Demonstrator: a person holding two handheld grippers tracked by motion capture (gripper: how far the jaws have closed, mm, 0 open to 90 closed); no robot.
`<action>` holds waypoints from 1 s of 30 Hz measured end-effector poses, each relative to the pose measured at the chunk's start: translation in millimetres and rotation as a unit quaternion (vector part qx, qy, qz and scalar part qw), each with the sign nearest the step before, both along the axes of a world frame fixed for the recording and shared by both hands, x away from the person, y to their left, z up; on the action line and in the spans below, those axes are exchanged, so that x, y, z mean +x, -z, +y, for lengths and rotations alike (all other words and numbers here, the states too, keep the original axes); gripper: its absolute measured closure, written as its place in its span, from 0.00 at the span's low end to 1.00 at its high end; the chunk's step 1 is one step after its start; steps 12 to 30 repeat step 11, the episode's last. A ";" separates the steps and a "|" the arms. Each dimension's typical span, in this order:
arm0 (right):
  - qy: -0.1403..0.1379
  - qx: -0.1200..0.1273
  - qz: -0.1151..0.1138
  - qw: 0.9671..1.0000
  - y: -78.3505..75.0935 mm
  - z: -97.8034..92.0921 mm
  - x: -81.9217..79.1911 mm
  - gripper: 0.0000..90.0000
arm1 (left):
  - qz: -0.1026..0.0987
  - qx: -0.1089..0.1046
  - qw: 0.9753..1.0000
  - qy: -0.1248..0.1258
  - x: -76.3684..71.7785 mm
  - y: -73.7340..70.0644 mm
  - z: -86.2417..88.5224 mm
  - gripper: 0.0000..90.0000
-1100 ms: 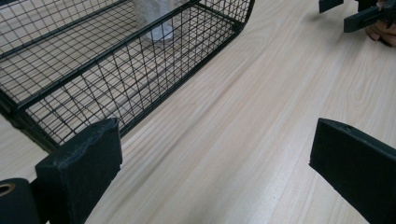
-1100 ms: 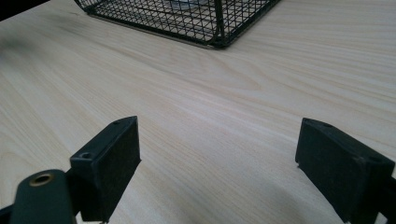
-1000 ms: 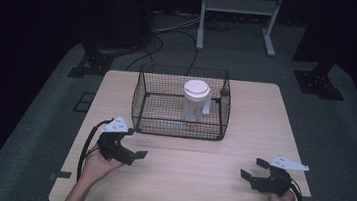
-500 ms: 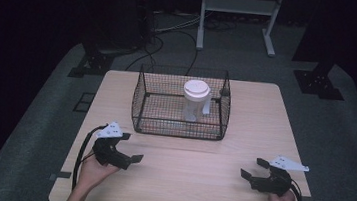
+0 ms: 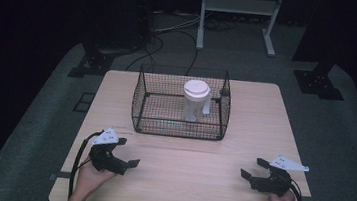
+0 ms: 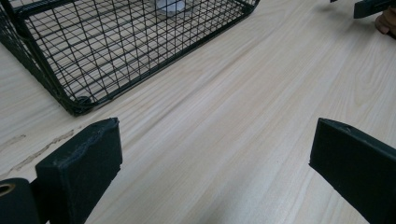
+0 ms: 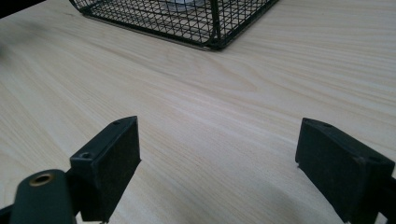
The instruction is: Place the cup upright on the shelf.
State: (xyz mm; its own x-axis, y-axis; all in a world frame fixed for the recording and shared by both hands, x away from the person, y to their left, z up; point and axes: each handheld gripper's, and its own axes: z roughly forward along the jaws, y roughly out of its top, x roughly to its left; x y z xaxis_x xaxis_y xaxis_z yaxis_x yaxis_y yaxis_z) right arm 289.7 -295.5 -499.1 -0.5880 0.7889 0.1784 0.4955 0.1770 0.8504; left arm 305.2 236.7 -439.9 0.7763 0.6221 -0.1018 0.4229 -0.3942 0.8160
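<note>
— At the near edge of the pale wooden table (image 5: 178, 181), what do the hands hold?

— Each hand grips a black two-jaw tool. The left gripper (image 5: 128, 151) sits at the near left, with a grey three-cornered plate on top and a cable looping back beside the wrist. Its jaws are spread wide, nothing between them but bare wood.

— And the other one?

— The right gripper (image 5: 253, 168) lies at the near right, well apart from the left. Its jaws also stand wide apart and hold nothing; its own view shows only tabletop between them.

— What lies beyond them?

— A black wire mesh basket (image 5: 139, 99) stands farther back, near the table's middle. Inside it, toward the right side, a white lidded plastic cup (image 5: 195, 100) stands upright.

— Is either gripper touching the basket?

— No. Both are clear of it, the left one nearer to its front corner.

— And past the table?

— Dark grey floor, some cables (image 5: 169, 29), and a pale metal stand (image 5: 239, 6).
</note>
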 end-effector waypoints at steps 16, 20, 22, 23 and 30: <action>0.000 0.000 0.000 1.000 0.0 0.1 -0.1 0.14 | 0.008 -0.017 1.000 -0.008 -8.7 7.6 7.0 0.02; 0.000 0.000 0.000 1.000 0.0 0.1 -0.1 0.14 | 0.008 -0.017 1.000 -0.008 -8.7 7.6 7.0 0.02; 0.000 0.000 0.000 1.000 0.0 0.1 -0.1 0.14 | 0.008 -0.017 1.000 -0.008 -8.7 7.6 7.0 0.02; 0.000 0.000 0.000 1.000 0.0 0.1 -0.1 0.14 | 0.008 -0.017 1.000 -0.008 -8.7 7.6 7.0 0.02; 0.000 0.000 0.000 1.000 0.0 0.1 -0.1 0.14 | 0.008 -0.017 1.000 -0.008 -8.7 7.6 7.0 0.02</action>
